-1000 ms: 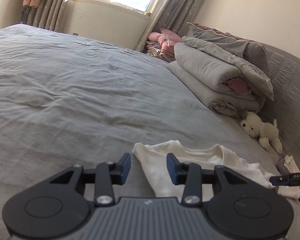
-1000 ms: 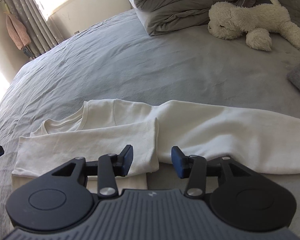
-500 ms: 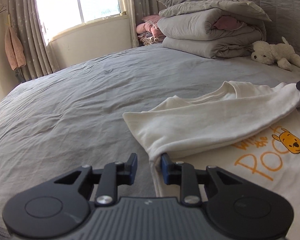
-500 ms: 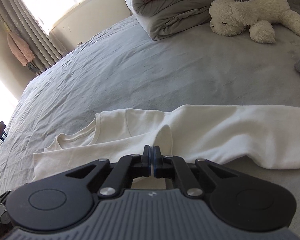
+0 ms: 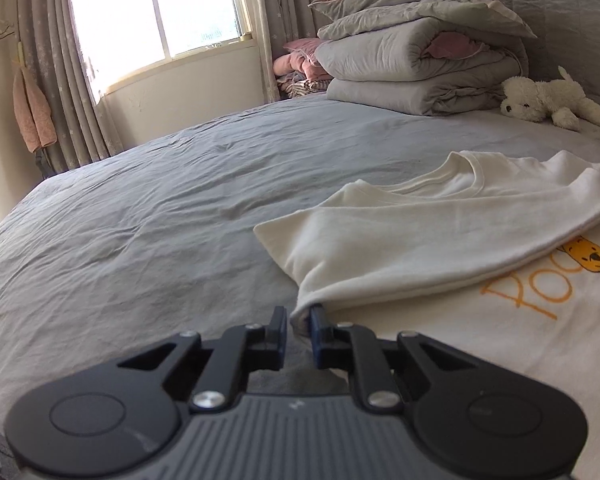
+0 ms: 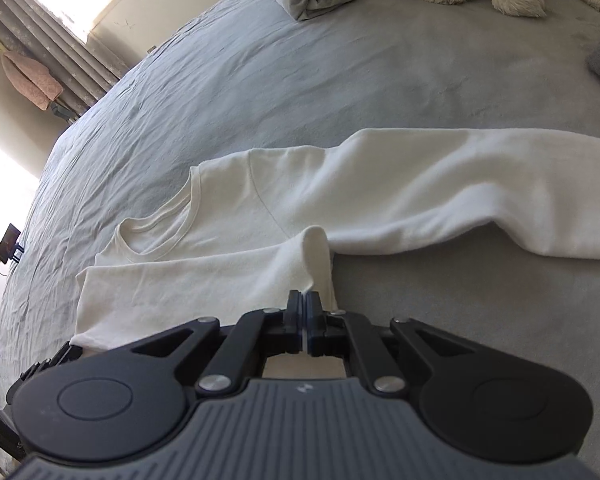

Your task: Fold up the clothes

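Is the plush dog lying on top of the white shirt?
No, the plush dog lies on the grey bedsheet near the folded quilts, well apart from the white shirt.

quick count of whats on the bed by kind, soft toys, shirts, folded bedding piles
soft toys: 1, the white plush dog
shirts: 1, the white shirt
folded bedding piles: 1, the grey duvet stack
total: 3
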{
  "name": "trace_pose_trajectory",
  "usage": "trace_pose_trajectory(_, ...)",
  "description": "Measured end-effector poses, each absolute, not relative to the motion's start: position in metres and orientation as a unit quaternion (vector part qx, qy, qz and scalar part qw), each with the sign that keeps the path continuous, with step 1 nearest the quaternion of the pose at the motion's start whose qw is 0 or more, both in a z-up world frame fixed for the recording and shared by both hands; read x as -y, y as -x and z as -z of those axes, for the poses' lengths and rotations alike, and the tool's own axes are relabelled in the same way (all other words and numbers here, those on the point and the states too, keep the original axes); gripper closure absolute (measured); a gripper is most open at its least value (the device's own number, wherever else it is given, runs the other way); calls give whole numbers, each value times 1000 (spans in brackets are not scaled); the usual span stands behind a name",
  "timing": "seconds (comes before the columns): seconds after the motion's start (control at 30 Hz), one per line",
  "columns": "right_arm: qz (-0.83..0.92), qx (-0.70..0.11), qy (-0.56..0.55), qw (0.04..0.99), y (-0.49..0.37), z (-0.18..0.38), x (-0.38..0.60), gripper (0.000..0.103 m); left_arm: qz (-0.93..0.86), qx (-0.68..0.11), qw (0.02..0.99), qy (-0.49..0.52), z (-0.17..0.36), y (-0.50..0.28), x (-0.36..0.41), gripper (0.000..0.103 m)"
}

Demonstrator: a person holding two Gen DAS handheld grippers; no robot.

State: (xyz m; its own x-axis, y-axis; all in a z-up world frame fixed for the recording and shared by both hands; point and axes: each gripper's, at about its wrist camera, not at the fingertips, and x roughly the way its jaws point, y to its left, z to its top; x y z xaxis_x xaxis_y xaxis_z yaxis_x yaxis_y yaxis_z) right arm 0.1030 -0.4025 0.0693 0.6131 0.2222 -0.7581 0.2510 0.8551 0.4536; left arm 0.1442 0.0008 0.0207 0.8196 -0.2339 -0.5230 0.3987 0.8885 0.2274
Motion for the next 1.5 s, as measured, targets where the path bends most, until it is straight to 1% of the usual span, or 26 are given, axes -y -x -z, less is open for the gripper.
trace_pose_trajectory(0.13,-19,-426,-255,868,-79,-88,397,100,174,-246,938,-173,-20,-144,-5,92)
trace_pose_trajectory(0.5,1,-440,-245,864,-45,-77,373,100,174,-243,936,-188,-19,-143,-5,92)
trace_pose_trajectory(0.53,5,-440,-247,864,-41,-74,372,100,174,-243,936,-189,-19,-143,-6,93)
trace_pose_trajectory(0.57,3,-435,-247,866,-37,-75,371,100,169,-245,935,-191,-19,-144,-7,102)
trace_pose_trajectory(0.67,-14,-429,-236,872,-28,-78,361,100,150,-256,934,-198,-16,-148,-14,102)
trace_pose_trajectory(0.73,-27,-432,-223,874,-24,-76,352,100,162,-262,935,-177,-22,-150,-21,102)
trace_pose_trajectory(0.83,-24,-434,-201,878,-17,-74,340,100,169,-273,941,-109,-34,-158,-34,101)
trace_pose_trajectory(0.97,13,-364,-167,916,3,-96,344,100,173,-283,942,-42,-45,-174,-37,100)
trace_pose_trajectory(1.03,-2,-372,-153,915,2,-93,341,100,175,-286,942,-22,-48,-182,-32,97)
trace_pose_trajectory(1.13,-7,-416,-113,902,-9,-70,327,100,176,-287,941,-25,-49,-193,-15,94)
trace_pose_trajectory(1.17,-9,-426,-105,898,-12,-64,325,99,175,-289,941,-31,-48,-196,-8,90)
trace_pose_trajectory(1.23,-18,-433,-105,895,-12,-60,323,99,171,-294,939,-43,-45,-204,5,80)
trace_pose_trajectory(1.27,-27,-431,-109,895,-10,-62,324,99,169,-296,939,-46,-43,-206,10,67)
trace_pose_trajectory(1.3,-40,-425,-123,896,-7,-65,327,99,164,-299,939,-52,-41,-209,16,58)
trace_pose_trajectory(1.37,-75,-403,-169,897,1,-75,335,99,153,-309,935,-82,-33,-210,25,61)
trace_pose_trajectory(1.4,-92,-391,-193,895,4,-80,340,99,145,-315,933,-101,-28,-210,29,66)
trace_pose_trajectory(1.47,-114,-373,-229,892,10,-89,347,99,142,-310,933,-112,-23,-206,27,67)
trace_pose_trajectory(1.5,-111,-375,-223,893,11,-90,346,99,141,-309,935,-105,-23,-205,23,67)
